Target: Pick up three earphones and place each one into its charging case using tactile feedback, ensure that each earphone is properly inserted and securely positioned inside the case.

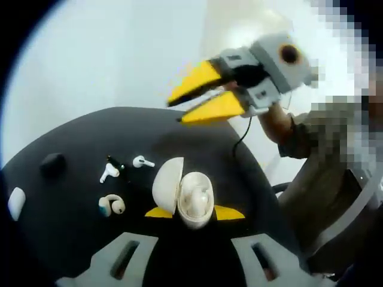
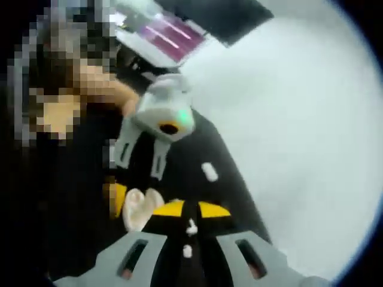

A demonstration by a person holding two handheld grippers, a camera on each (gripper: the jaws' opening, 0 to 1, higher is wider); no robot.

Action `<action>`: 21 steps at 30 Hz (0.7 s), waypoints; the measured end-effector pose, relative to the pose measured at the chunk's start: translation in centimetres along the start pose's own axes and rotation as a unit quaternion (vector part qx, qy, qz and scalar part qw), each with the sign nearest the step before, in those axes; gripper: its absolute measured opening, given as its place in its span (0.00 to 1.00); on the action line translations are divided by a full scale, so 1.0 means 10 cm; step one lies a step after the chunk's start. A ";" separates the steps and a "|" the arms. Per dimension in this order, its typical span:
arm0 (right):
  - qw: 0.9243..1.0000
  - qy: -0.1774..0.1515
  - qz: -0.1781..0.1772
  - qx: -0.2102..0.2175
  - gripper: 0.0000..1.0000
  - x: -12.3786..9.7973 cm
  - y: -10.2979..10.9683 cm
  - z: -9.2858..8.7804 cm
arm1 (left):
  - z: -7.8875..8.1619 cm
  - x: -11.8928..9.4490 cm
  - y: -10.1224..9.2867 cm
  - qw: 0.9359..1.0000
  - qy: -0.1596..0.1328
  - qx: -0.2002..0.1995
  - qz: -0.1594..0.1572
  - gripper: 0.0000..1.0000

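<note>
- Setting: black round mat [image 1: 72,197] on a pale, bare floor or table surface [image 1: 108,54]; person's sleeve at right of the left gripper view.
- Open white charging case [image 1: 187,196], lid hinged up to its left, pinched between the yellow tips of the left gripper [image 1: 194,212]; same case seen at lower left in the right gripper view [image 2: 139,209], beside a yellow tip.
- Cradle inside the case pale; whether an earphone already sits there, not resolvable.
- Loose on the mat, just left of the case: stemmed white earphone [image 1: 108,173], second stemmed earphone [image 1: 142,161], small black piece [image 1: 114,161] between them, and a hook-type earphone with a blue-tinted end [image 1: 111,205] nearer the camera.
- Further left: dark closed case [image 1: 52,164] and white closed case [image 1: 17,203] at the mat's edge.
- Right gripper [image 1: 209,98] raised above the far side of the mat, tips slightly parted, nothing visible between them; from its own camera [image 2: 188,210], tips close together over small white pieces [image 2: 191,228] on the mat.
- Deciding relation: loose earphones lie down and to the left of the right gripper, beyond the held case; right gripper judged the free one to fetch them, stems lying roughly across its line of approach.
</note>
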State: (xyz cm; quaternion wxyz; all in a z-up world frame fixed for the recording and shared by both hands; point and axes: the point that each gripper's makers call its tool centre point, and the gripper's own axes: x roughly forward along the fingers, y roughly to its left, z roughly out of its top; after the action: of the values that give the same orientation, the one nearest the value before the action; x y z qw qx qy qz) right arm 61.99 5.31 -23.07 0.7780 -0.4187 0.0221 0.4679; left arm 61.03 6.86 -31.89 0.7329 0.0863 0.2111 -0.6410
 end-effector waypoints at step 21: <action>0.917 0.069 0.164 0.357 0.10 0.74 0.10 -0.57 | -0.02 0.27 -0.46 1.000 -0.002 0.009 -0.001 0.19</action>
State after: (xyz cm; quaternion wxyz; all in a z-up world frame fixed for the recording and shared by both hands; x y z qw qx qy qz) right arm 67.44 6.92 -30.50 0.7845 -0.1352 0.3097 0.5200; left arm 56.72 3.79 -32.51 0.7318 0.0914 0.2045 -0.6437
